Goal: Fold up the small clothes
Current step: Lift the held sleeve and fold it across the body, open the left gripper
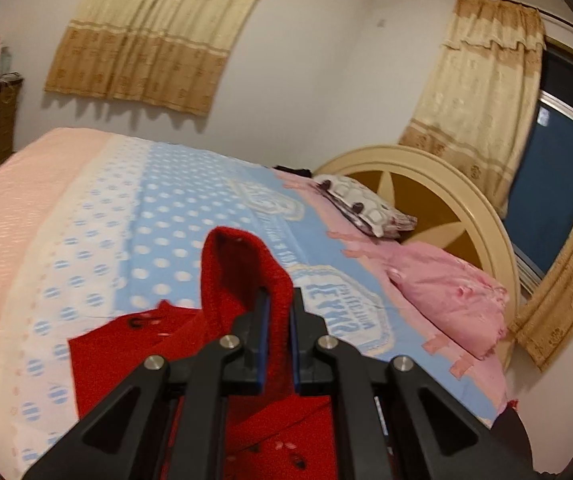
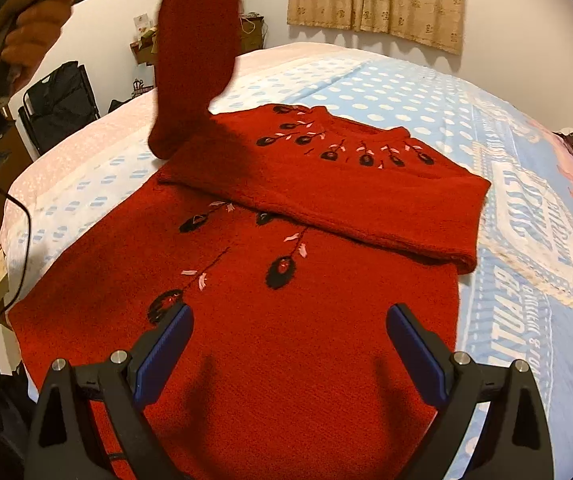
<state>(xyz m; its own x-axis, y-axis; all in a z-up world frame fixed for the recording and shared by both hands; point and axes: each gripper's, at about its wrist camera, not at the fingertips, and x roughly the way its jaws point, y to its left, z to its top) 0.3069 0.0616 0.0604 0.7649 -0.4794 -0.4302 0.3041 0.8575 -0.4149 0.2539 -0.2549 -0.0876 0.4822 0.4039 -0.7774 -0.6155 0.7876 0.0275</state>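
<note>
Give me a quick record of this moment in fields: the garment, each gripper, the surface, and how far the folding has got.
garment: red sweater with black and pink flower stitching, lying flat
surface: bed with blue polka-dot sheet
left gripper: shut on the sweater's sleeve, lifted above the body
right gripper: open, over the sweater's lower part, holding nothing
other sleeve: already folded across the chest
nearby: pink pillow and patterned pillow by the headboard
fold stage: one sleeve in, the second raised, not yet laid down
</note>
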